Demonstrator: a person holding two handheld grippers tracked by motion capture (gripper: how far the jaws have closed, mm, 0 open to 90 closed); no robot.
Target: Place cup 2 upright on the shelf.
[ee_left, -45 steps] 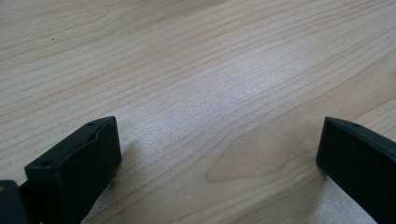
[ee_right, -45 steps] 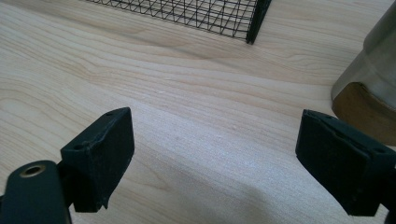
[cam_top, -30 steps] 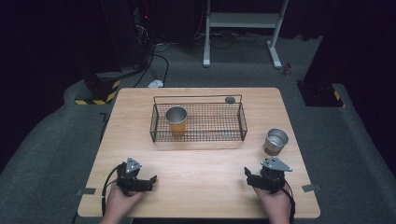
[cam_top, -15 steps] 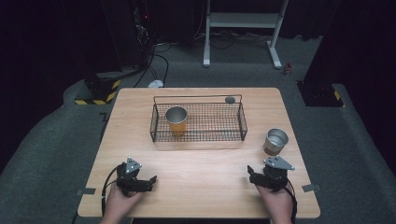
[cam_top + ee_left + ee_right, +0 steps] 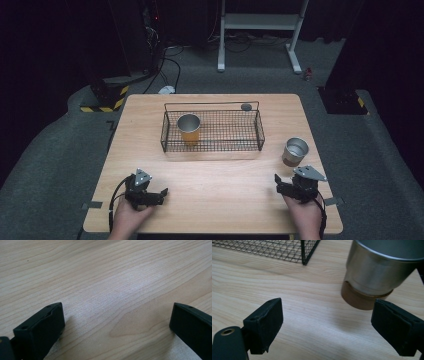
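Note:
A black wire basket (image 5: 260,130) stands mid-table with an orange cup with a steel rim (image 5: 189,129) upright in its left half. To the basket's right, on the table, stands a steel cup with a brown base (image 5: 295,151). My right gripper (image 5: 290,182) rests near the front right edge, just short of that cup. In the right gripper view it (image 5: 327,312) is open, with the steel cup (image 5: 377,272) close ahead, toward the right jaw. My left gripper (image 5: 159,195) lies at the front left, open (image 5: 117,315) over bare wood.
A small dark round object (image 5: 246,106) lies on the table behind the basket. The basket's corner (image 5: 304,252) shows ahead and to the left in the right gripper view. The wooden table (image 5: 220,200) has bare wood between the grippers. Dark floor surrounds it.
My right gripper has shifted slightly to the right, below the steel cup. The left gripper and the cups have stayed put.

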